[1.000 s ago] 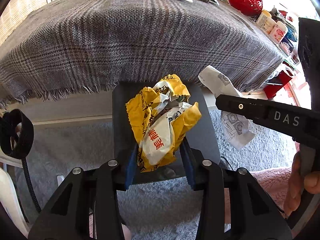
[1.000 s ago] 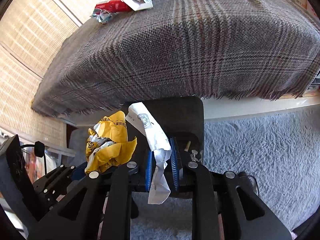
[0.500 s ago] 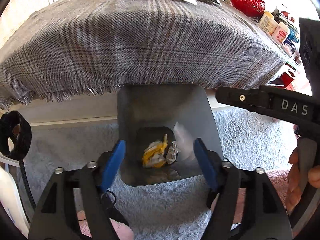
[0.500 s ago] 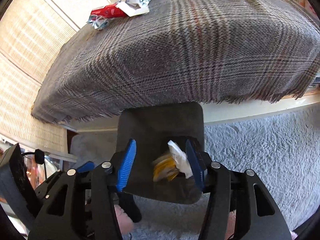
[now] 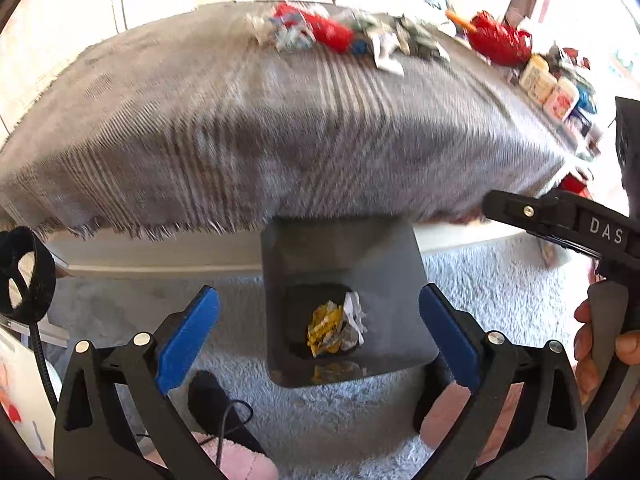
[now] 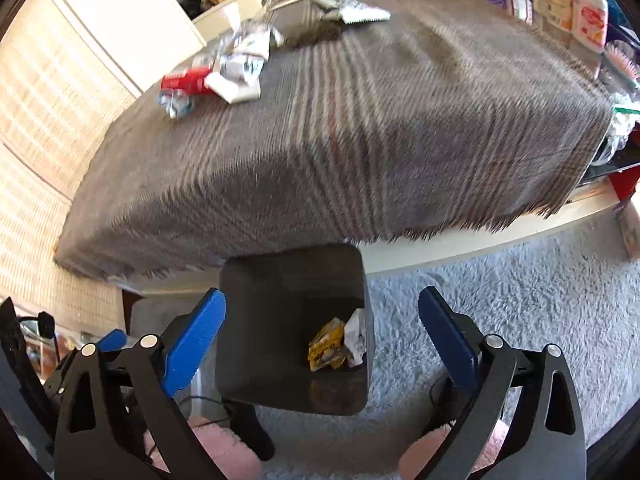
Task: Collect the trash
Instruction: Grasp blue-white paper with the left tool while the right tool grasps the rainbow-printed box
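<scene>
The left gripper (image 5: 320, 332) hangs over the grey bin (image 5: 344, 248), its jaws opening with nothing between them. The yellow wrapper (image 5: 322, 326) and white paper (image 5: 354, 320) lie side by side at the bin's bottom. The right gripper (image 6: 320, 332) hangs over the same bin, jaws likewise opening and bare. This drop looks finished. Next comes a reach to the far litter pile (image 6: 216, 76) on the plaid blanket (image 6: 360, 128).
</scene>
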Action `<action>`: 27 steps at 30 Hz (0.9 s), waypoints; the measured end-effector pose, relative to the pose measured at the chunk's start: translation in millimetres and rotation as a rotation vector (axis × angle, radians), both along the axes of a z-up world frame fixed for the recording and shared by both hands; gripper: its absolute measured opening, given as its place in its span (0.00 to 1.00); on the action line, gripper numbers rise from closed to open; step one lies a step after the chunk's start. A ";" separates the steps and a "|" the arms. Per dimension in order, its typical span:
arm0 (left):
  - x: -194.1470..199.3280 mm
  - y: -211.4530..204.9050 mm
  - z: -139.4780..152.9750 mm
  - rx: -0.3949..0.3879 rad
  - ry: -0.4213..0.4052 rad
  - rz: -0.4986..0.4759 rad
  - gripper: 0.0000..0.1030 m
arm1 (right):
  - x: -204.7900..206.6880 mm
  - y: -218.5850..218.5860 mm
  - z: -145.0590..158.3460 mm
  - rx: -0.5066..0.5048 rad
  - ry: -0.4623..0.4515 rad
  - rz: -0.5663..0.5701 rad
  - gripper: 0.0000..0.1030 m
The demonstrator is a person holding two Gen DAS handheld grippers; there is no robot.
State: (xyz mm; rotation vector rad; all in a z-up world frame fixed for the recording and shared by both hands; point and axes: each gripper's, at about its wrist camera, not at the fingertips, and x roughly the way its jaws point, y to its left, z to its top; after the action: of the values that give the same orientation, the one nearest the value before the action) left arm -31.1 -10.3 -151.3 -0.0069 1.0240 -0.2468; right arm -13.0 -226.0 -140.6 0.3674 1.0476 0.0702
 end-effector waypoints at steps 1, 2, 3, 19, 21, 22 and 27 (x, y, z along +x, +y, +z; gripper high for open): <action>2.6 1.5 4.5 -0.003 -0.005 0.004 0.92 | 1.8 -2.2 4.6 -0.003 -0.007 -0.006 0.97; 5.9 4.0 8.8 -0.004 -0.011 0.008 0.92 | 4.3 -4.1 9.3 -0.007 -0.013 -0.011 0.97; 9.9 6.7 14.5 0.001 -0.020 0.014 0.92 | 6.8 -5.0 12.4 -0.010 -0.017 -0.013 0.97; 92.0 29.4 73.6 0.038 -0.122 0.065 0.92 | 89.4 -14.6 74.8 -0.049 -0.114 -0.013 0.97; 107.4 28.0 76.4 0.049 -0.130 0.063 0.92 | 102.4 -13.1 77.0 -0.041 -0.121 -0.009 0.97; 112.8 27.5 77.4 0.054 -0.134 0.060 0.92 | 110.6 -12.7 77.6 -0.032 -0.122 -0.009 0.97; 143.8 21.9 80.2 0.070 -0.157 0.043 0.92 | 147.4 -8.5 76.0 0.027 -0.123 -0.002 0.97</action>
State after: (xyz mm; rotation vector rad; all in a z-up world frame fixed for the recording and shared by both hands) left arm 112.7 11.5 -71.1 0.0534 0.8750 -0.1692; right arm 134.4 -234.5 -64.6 0.3840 0.9253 0.1046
